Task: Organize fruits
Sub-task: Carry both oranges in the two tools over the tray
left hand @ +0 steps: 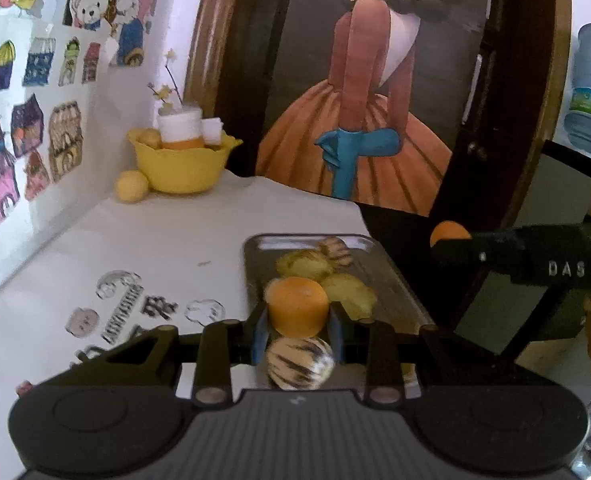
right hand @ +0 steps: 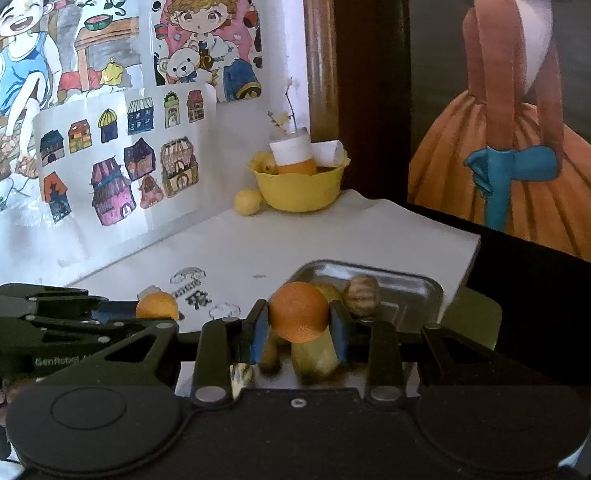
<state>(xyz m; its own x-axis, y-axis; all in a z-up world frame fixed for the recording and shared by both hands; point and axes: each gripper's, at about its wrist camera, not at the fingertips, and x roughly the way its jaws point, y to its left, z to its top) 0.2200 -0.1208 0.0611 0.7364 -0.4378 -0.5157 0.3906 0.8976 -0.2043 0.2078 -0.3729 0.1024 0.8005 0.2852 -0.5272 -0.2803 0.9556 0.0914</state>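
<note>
Left wrist view: two oranges carried above the metal tray on the white counter [left hand: 135, 232].

The tray [left hand: 399, 288], at twelve o'clock of the left tool [left hand: 298, 330], holds yellow and striped fruits. An orange [left hand: 298, 306] is gripped between the narrowed blue pads; a second orange [right hand: 298, 311] is clamped likewise in the right tool [right hand: 298, 334]. The yellow bowl [left hand: 181, 170] lies at eleven o'clock, well apart. Each orange is best kept level and released only once lowered over its place.
</note>
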